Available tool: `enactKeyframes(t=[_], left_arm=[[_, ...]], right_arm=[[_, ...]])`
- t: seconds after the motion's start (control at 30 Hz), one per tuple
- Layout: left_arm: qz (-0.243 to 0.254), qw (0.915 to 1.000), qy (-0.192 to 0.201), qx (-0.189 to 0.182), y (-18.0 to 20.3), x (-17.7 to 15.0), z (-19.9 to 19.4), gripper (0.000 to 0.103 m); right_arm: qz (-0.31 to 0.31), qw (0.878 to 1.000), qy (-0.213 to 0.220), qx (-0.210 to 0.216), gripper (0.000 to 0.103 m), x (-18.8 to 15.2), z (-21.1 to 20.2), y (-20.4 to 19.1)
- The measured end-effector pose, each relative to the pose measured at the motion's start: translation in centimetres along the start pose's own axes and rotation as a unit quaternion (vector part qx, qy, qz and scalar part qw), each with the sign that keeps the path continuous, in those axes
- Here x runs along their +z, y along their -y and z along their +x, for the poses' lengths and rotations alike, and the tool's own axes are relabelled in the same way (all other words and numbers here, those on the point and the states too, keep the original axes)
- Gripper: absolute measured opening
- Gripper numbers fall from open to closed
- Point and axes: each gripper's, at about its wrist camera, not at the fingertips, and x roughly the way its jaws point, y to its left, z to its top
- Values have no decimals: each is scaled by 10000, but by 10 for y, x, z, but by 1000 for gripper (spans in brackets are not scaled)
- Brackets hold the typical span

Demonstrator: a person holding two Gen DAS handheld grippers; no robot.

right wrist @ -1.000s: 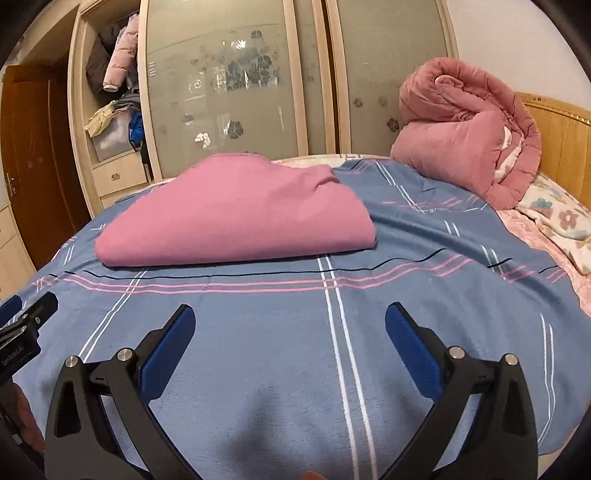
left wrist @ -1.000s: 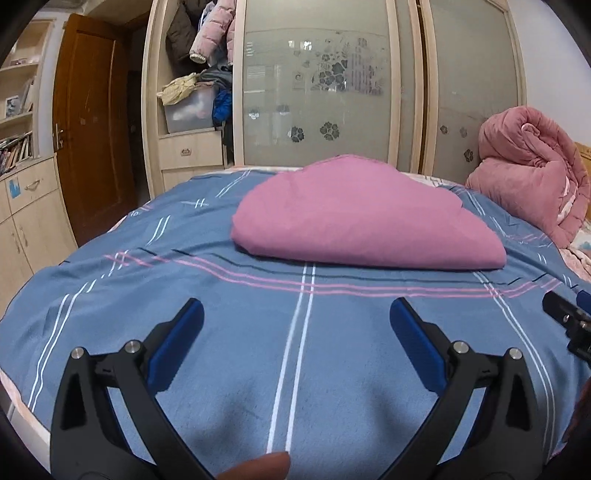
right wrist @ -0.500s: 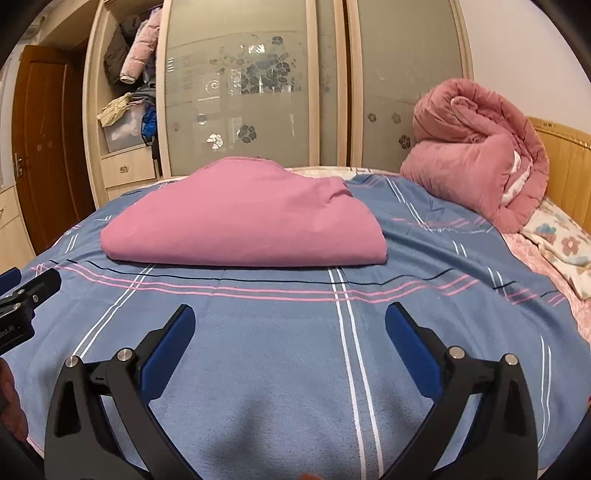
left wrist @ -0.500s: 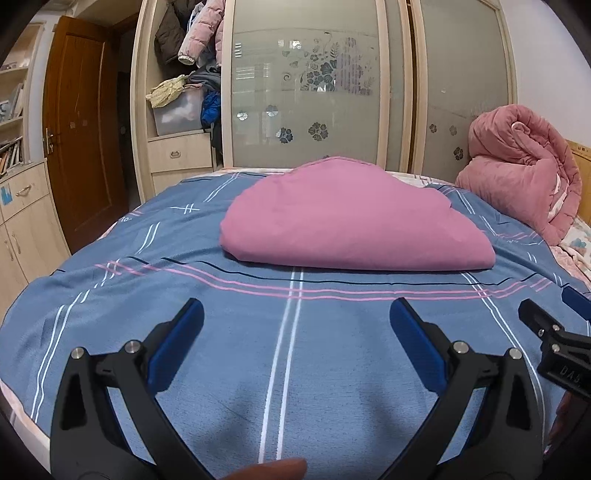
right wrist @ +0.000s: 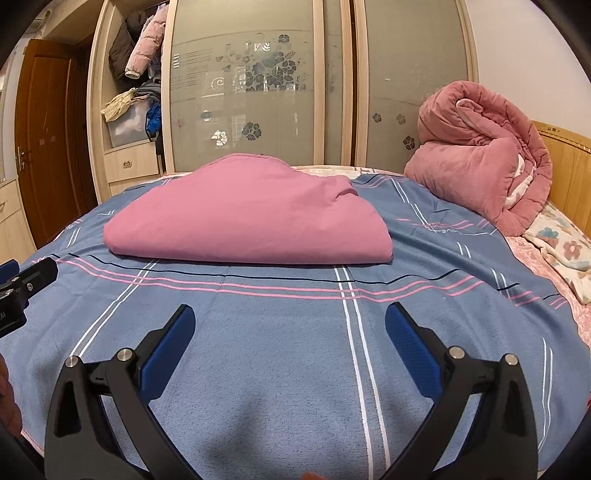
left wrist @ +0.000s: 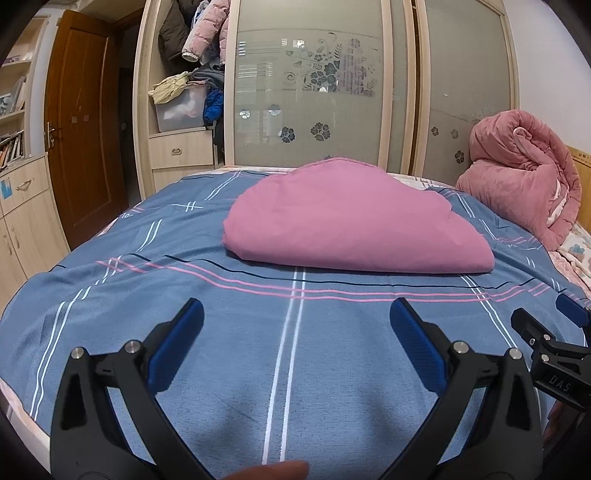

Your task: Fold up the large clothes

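Observation:
A folded pink garment [left wrist: 354, 218] [right wrist: 247, 218] lies in a flat, tidy stack on the blue striped bed cover [left wrist: 291, 354] [right wrist: 288, 332], past the middle of the bed. My left gripper [left wrist: 295, 314] hovers over the near part of the cover, well short of the garment, open with nothing between its blue pads. My right gripper [right wrist: 290, 317] is likewise open and empty, short of the garment. Each gripper's tip shows at the edge of the other's view: the right gripper [left wrist: 546, 343] and the left gripper [right wrist: 26, 284].
A rolled pink quilt [left wrist: 524, 177] [right wrist: 480, 166] sits at the bed's right, by a wooden headboard [right wrist: 565, 162]. Behind the bed stands a wardrobe with frosted sliding doors [left wrist: 314, 92], an open section with hanging jackets [left wrist: 199, 33], and a brown door [left wrist: 81, 129] on the left.
Both grippers have drawn back and lowered slightly, so the folded garment sits a little farther and lower in each view. The jaws stayed open throughout.

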Motion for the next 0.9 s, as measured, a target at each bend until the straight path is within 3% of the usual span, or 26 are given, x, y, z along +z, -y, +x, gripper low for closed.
enactKeyframes(t=[0.9], left_arm=[[36, 10000, -3, -4, 1, -1, 1, 101]], right_arm=[[22, 10000, 39, -25, 102, 0, -1, 3]])
